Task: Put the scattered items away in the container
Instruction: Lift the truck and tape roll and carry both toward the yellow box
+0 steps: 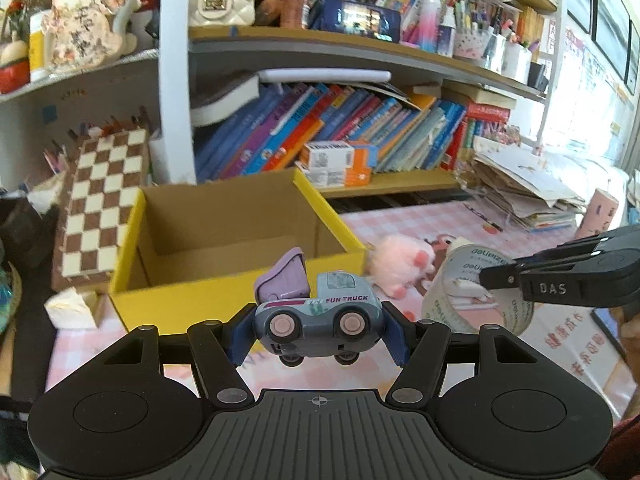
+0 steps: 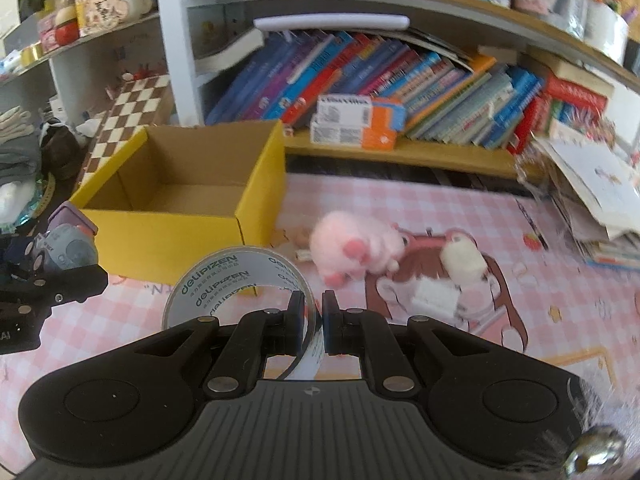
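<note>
My left gripper (image 1: 318, 330) is shut on a grey-blue toy truck (image 1: 318, 318) with a raised purple tipper, held above the table just in front of the yellow cardboard box (image 1: 236, 304). The box (image 2: 160, 228) is open and looks empty. My right gripper (image 2: 311, 320) is shut on the wall of a clear tape roll (image 2: 224, 284), lifted to the right of the box; it also shows in the left wrist view (image 1: 500, 272) with the roll (image 1: 460, 280). A pink plush paw (image 2: 352, 246) lies on the pink checked mat, and shows in the left wrist view (image 1: 404, 264).
A white eraser-like block (image 2: 434, 294) and a cream plush piece (image 2: 464, 260) lie on the mat right of the paw. A chessboard (image 1: 104, 204) leans left of the box. Bookshelves (image 1: 340, 132) stand behind. A paper stack (image 2: 592, 184) sits at right.
</note>
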Demonstrator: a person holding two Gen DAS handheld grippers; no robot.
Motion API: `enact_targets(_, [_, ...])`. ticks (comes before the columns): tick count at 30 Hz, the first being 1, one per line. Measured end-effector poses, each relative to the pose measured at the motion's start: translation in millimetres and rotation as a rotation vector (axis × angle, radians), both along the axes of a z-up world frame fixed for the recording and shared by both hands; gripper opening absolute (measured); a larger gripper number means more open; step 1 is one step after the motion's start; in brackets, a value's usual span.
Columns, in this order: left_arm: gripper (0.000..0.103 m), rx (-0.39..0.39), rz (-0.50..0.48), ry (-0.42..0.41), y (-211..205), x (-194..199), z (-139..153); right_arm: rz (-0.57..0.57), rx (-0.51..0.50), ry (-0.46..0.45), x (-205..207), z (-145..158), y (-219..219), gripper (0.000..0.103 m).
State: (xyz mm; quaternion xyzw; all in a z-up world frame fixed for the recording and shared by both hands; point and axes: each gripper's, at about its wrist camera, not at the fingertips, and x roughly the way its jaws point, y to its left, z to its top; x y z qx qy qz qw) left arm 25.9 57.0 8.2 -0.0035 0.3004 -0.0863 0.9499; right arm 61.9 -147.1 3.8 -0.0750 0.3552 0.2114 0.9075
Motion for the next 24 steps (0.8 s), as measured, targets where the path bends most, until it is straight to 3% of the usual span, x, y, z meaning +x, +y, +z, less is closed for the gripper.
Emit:
enact_targets(14, [0.064, 0.040, 0.095, -0.101, 40.1, 27.5, 22.2, 0.074, 0.005, -0.077, 40.2, 29.7, 39.7, 0.009])
enact_targets(24, [0.064, 0.038, 0.102, -0.110, 49.5, 52.3, 24.2, 0.134, 0.002, -0.086, 70.4, 33.9, 75.0, 0.009])
